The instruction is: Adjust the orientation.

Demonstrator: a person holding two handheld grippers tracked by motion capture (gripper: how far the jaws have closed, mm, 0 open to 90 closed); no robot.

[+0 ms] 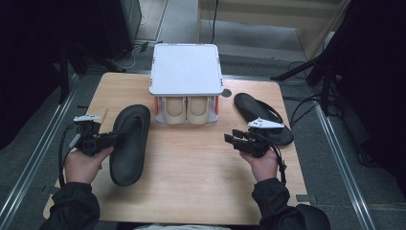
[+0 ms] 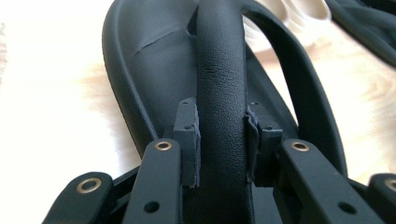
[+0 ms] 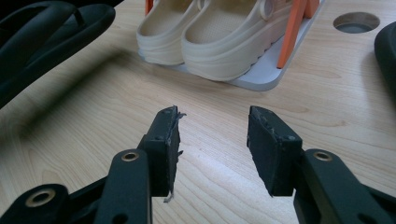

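Left hand-held gripper (image 1: 115, 138): clamped on the strap of the black rubber flip-flop (image 1: 128, 143), which lies just ahead of it on the surface. Right hand-held gripper (image 3: 212, 147): released, nothing between its pads. Handling advice: keep the strap pinch firm and lift level so the sole does not swing.

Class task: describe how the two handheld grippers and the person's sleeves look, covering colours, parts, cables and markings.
Both the left gripper and the right gripper are black, with linked jaw arms, brass-coloured rivets and dark, frayed pads. Each carries a pale three-cornered plate on top and trails a black cable. The sleeves are dark and slightly shiny.
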